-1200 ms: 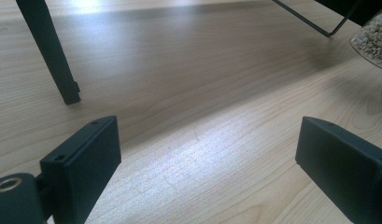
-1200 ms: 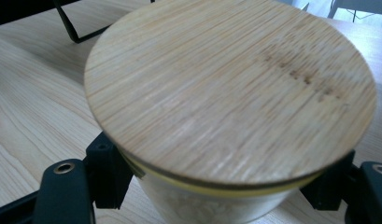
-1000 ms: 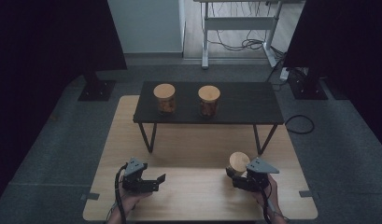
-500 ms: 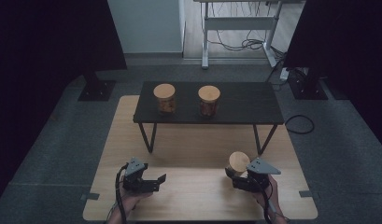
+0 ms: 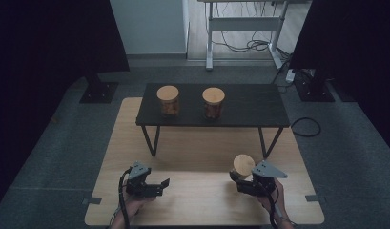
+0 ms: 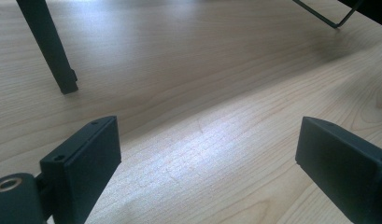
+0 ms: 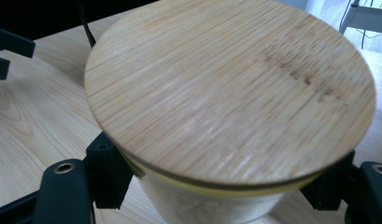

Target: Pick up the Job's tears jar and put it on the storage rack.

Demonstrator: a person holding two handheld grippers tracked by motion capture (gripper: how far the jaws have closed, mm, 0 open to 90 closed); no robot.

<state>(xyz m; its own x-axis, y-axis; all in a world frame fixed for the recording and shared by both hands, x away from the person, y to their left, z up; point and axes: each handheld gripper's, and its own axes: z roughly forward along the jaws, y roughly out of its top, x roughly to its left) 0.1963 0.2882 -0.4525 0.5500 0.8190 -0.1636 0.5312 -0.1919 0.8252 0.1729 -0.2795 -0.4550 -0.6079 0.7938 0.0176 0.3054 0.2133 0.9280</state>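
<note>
High view, lower left of the frame: the left gripper rests low over the pale wooden floor board, a hand behind it rising from the bottom edge, forearm pointing up the frame and the tool turned toward the right. In the left gripper view its two black jaws stand wide apart with nothing between them, bare wood grain below and a black table leg at upper left.

Toward the centre top, a low black table carries two lidded jars, side by side and apart from each other.

At lower right, the right gripper holds a third jar just above or on the board, near the table's right leg; whether it touches the wood cannot be told. The right gripper view shows the jaws closed on the jar's body, one pad on each side just under the round bamboo lid, which has a yellowish ring beneath its rim. The right hand sits behind the tool, which points toward the frame's left.

The jar looks rigid, probably glass: smooth, likely slippery and breakable, with some weight. The lid may only sit loosely, so the body below it seems the safer place to grip, kept upright.
</note>
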